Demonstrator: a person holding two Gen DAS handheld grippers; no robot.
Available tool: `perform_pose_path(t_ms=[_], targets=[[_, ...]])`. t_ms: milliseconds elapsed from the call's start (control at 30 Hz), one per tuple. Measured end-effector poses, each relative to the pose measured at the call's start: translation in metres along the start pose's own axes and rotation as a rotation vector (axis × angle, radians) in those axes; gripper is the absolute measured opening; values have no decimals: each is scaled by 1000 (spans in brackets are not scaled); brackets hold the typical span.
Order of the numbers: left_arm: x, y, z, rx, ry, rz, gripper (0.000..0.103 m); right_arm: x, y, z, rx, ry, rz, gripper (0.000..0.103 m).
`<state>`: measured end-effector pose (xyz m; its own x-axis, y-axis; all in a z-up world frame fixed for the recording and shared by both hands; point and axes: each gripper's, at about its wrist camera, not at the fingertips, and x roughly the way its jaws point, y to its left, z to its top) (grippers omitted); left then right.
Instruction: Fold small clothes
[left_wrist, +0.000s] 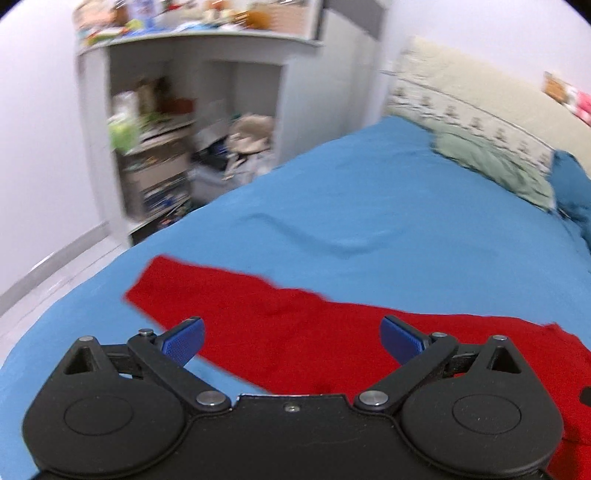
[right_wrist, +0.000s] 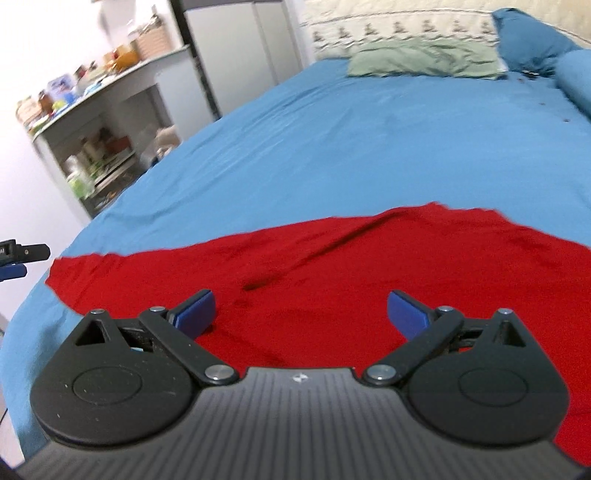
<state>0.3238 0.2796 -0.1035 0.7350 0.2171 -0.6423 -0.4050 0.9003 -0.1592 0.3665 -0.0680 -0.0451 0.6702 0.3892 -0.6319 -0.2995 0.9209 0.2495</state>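
A red garment (left_wrist: 295, 332) lies spread flat on the blue bedsheet (left_wrist: 369, 206). It also shows in the right wrist view (right_wrist: 332, 273), with a dark crease across its middle. My left gripper (left_wrist: 291, 334) is open and empty, hovering over the garment's left part near a sleeve-like end (left_wrist: 162, 284). My right gripper (right_wrist: 301, 314) is open and empty above the garment's middle. The left gripper's tip (right_wrist: 14, 258) shows at the left edge of the right wrist view.
A green pillow (right_wrist: 424, 59) and blue pillows (right_wrist: 535, 37) lie at the head of the bed against a pale headboard (left_wrist: 480, 96). A cluttered grey shelf unit (left_wrist: 177, 129) stands beside the bed on the left. The bed's left edge (right_wrist: 44, 280) is near.
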Motion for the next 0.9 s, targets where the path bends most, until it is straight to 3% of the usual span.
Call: perform_pose_path(t_ms=[100, 200, 233, 400, 500, 600, 633, 667, 800, 900], targets=[[15, 39, -8, -99, 39, 15, 97, 16, 18, -3, -20, 22, 11, 103], [34, 75, -23, -217, 89, -18, 83, 27, 29, -8, -39, 48, 17, 103], [42, 83, -29, -258, 108, -33, 74, 30, 33, -8, -47, 55, 21, 103], [57, 88, -30, -308, 71, -86, 67, 39, 50, -10, -88, 58, 18, 103], [70, 84, -23, -327, 53, -84, 55, 42, 53, -11, -94, 56, 22, 103], [82, 86, -19, -354, 26, -45, 28, 45, 57, -11, -94, 50, 22, 103], [84, 86, -19, -359, 24, -29, 11, 45, 57, -11, -92, 46, 22, 103], [88, 87, -16, -362, 25, -20, 6, 45, 57, -11, -89, 43, 23, 103], [87, 82, -8, -360, 22, 2, 4, 43, 53, -11, -74, 25, 21, 103], [68, 64, 7, -316, -33, -16, 4, 37, 46, -9, -49, 2, 13, 103]])
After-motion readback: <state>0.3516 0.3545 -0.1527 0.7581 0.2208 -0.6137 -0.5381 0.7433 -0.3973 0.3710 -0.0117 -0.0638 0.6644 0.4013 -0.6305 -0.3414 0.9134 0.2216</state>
